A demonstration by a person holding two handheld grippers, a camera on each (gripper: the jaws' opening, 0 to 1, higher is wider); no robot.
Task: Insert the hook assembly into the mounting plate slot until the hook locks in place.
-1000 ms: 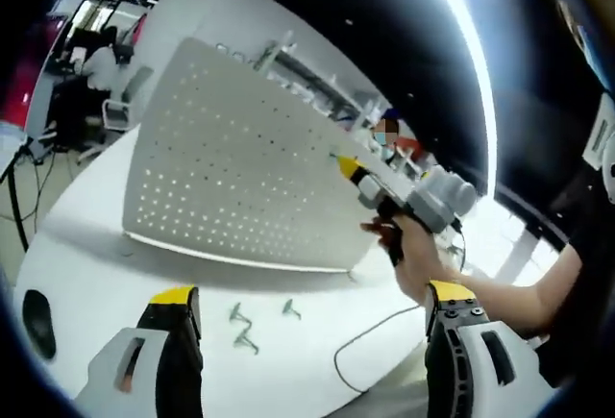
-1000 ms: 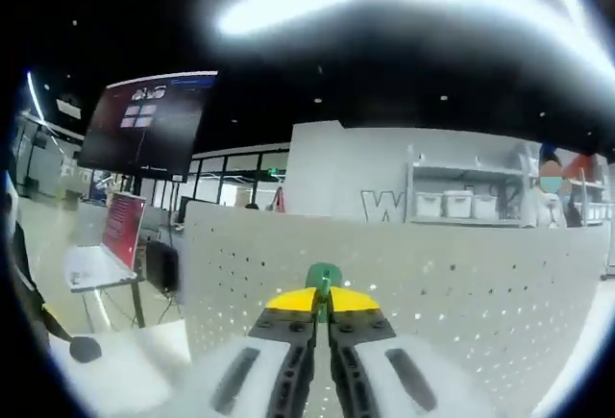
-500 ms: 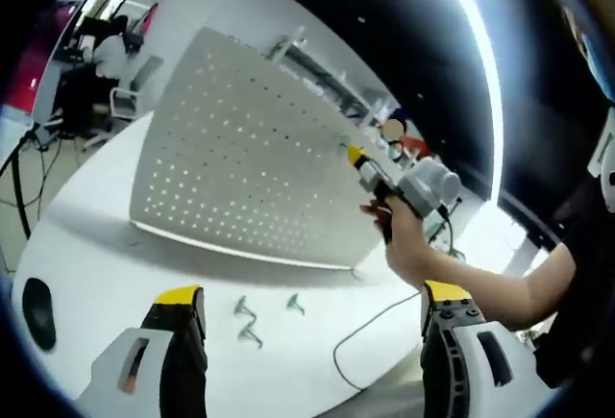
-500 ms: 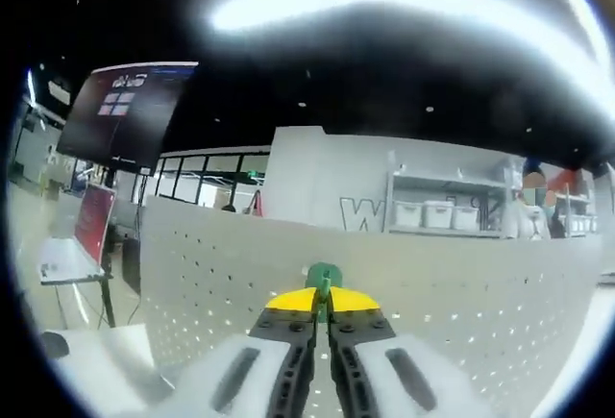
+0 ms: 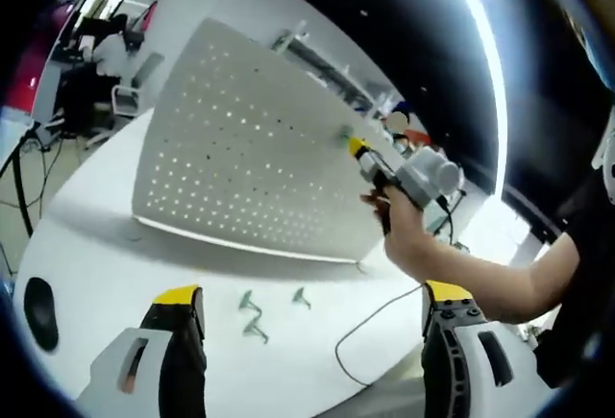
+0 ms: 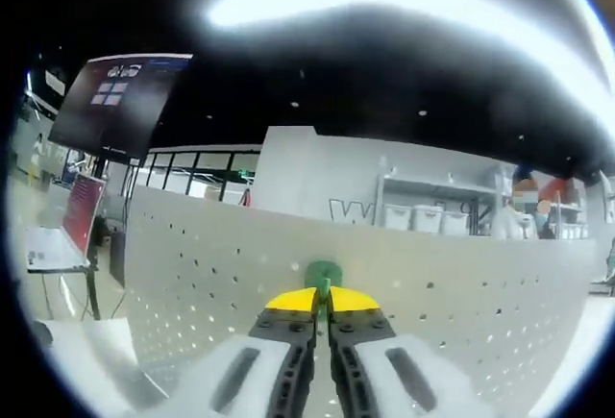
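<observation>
Green hook in right hand-held gripper, at pegboard.

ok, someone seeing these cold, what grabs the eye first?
The big white perforated mounting plate standing upright on the white table. Next, the right tool, shut on a small green hook and held up at the plate's holes; the left gripper view shows it at the plate's far upper edge. Then three spare hooks lying loose on the table before the plate, ahead of the open left tool.
</observation>
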